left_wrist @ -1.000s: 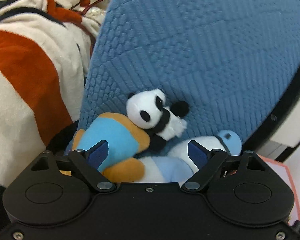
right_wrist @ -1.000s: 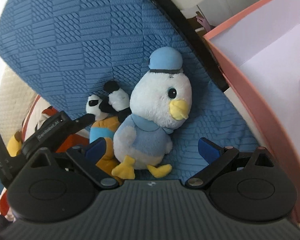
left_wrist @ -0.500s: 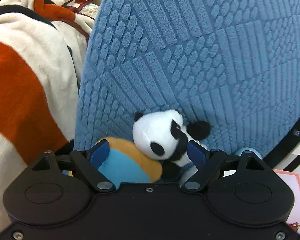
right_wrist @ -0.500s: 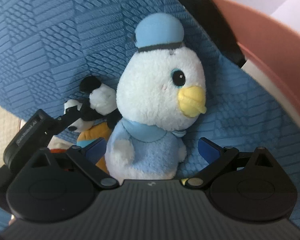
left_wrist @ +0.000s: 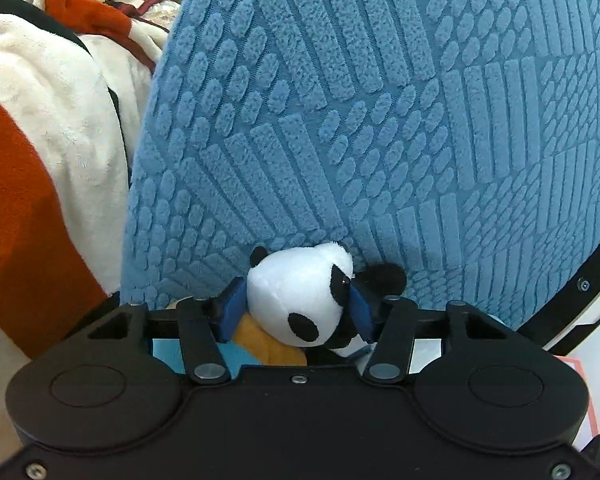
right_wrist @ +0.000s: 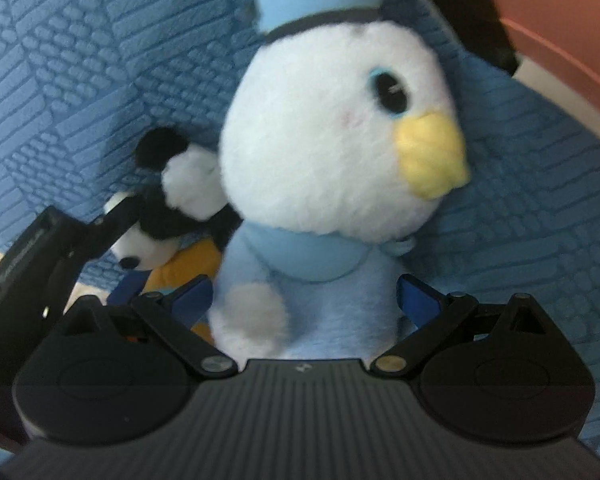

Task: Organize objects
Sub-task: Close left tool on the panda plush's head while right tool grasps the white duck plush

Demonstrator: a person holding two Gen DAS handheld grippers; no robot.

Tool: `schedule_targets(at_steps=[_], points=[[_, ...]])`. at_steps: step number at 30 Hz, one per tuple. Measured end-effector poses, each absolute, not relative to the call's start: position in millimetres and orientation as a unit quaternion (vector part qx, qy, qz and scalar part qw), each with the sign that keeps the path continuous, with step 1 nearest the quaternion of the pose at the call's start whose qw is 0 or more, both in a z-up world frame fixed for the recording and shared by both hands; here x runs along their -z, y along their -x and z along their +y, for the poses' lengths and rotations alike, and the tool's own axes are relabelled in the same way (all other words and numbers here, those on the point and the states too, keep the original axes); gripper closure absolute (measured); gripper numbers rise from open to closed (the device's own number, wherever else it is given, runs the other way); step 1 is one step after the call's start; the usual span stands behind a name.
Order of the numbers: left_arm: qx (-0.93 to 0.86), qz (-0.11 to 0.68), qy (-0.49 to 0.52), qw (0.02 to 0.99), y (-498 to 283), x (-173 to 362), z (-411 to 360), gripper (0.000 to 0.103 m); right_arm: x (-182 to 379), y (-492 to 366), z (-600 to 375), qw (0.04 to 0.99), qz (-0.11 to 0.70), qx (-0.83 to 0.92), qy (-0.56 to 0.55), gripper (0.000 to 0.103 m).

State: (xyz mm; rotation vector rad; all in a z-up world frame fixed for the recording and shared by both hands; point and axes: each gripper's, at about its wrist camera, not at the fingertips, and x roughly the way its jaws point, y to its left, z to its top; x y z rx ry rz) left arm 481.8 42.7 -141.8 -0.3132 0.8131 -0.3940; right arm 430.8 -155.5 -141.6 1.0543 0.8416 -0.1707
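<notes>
Left fingers (left_wrist: 296, 312) just closed, clamped on panda (left_wrist: 300, 292) head; right fingers (right_wrist: 304, 300) apart, straddling duck (right_wrist: 332, 160) body, upright.

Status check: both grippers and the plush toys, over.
Left gripper just closed on panda head. Right gripper open, straddling duck body, no squeeze yet. Toys packed tight against blue cushion.

The panda toy (left_wrist: 300, 304) lies against the cushion (left_wrist: 380, 120), left of the duck toy (right_wrist: 332, 152).
</notes>
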Motion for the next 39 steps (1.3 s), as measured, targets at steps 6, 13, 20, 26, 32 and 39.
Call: schedule_targets(at_steps=[6, 13, 20, 26, 32, 39], points=[[0.194, 0.396, 0.159, 0.883, -481.5, 144.8, 45.6, 0.053, 140.0, -434.8, -146.7, 0.798, 0.393, 0.075, -0.451, 0.007], [0.196, 0.4, 0.165, 0.88, -474.6, 145.2, 45.0, 0.054, 123.5, -430.7, -142.6, 0.815, 0.415, 0.067, -0.4, 0.018], [0.197, 0.403, 0.17, 0.877, -467.6, 148.8, 40.2, 0.054, 109.4, -414.9, -144.1, 0.829, 0.45, 0.048, -0.328, 0.019], [0.202, 0.403, 0.18, 0.874, -448.0, 148.1, 36.6, 0.054, 89.0, -393.2, -148.5, 0.855, 0.459, 0.044, -0.239, 0.02], [0.208, 0.411, 0.177, 0.87, -406.5, 148.3, 23.8, 0.054, 86.6, -353.2, -147.7, 0.869, 0.466, 0.026, -0.161, 0.021], [0.213, 0.403, 0.15, 0.878, -362.7, 127.9, 24.6, 0.054, 85.0, -315.2, -150.6, 0.877, 0.46, 0.023, -0.133, 0.022]])
